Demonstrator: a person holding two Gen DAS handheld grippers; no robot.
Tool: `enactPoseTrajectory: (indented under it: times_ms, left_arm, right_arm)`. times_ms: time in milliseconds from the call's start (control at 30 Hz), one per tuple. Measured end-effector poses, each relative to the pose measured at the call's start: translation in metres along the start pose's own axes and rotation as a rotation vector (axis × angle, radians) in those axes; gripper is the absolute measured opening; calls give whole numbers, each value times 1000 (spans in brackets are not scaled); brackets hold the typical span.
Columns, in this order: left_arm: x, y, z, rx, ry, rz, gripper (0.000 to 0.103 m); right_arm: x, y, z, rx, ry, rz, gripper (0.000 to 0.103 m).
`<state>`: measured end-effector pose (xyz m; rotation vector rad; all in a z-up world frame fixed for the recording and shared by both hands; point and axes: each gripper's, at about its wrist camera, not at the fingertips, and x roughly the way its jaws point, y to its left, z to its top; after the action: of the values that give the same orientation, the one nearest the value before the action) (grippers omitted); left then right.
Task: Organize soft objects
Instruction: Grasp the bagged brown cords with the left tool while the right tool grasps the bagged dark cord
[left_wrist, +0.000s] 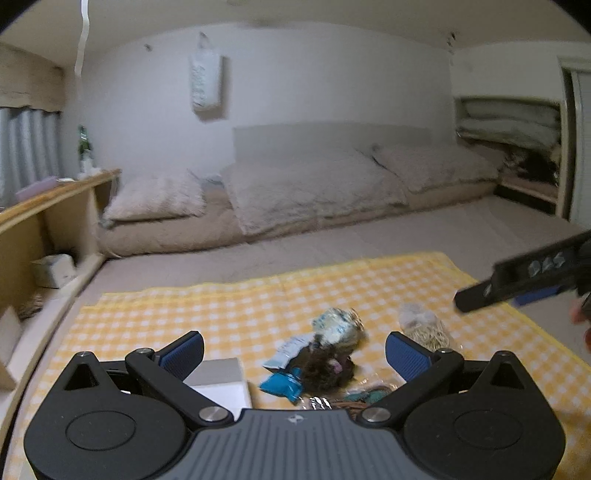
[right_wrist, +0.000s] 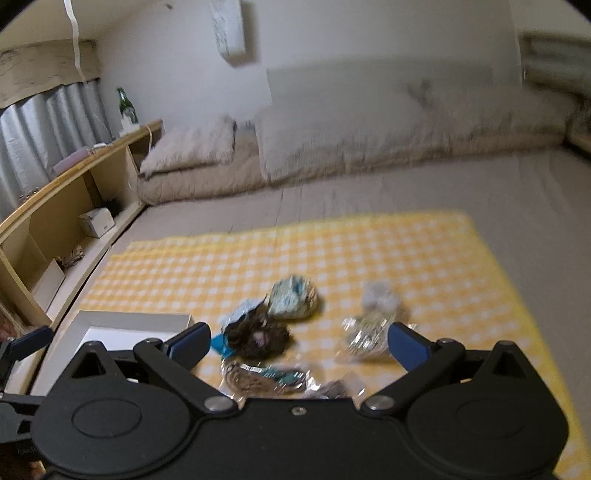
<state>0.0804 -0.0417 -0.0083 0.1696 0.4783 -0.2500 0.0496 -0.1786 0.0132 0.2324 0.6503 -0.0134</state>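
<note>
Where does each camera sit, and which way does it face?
Left wrist: on the left gripper, open, facing the checked mat and bedding; the right gripper enters at right.
Right wrist: on the right gripper, open, above the same mat.
Shared: dark fuzzy item, white box.

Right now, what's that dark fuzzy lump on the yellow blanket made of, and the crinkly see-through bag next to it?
The dark fuzzy lump looks like brown fur or hair-like fibres, matte and shaggy, with a pink spot; blur leaves it unsure. The see-through bag seems thin plastic: glossy, with bright wrinkle glints. The yellow checked blanket looks like soft woven cloth.
</note>
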Motion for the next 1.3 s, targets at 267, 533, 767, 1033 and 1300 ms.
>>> enactPoseTrajectory:
  times_ms: [267,533,767,1033,1300]
  left_arm:
    - [81,1,-12,-2,222,-65,75]
    - [151,2,-20,-110,316,-18,68]
    - [199,-15,-30,-10,370,14,68]
    - [219,-29,-47,150,390,52,69]
    - [209,-30,-61,231,456,22,69]
  right_arm:
    - [77,-25,-29,119,257,20,76]
    - [120,-44,-50,239,416,50,61]
    - [143,-39,-56,221,456,58,60]
    - [169,-40,-64,252,487,17,63]
    - [186,-34,-73,217,539,23,48]
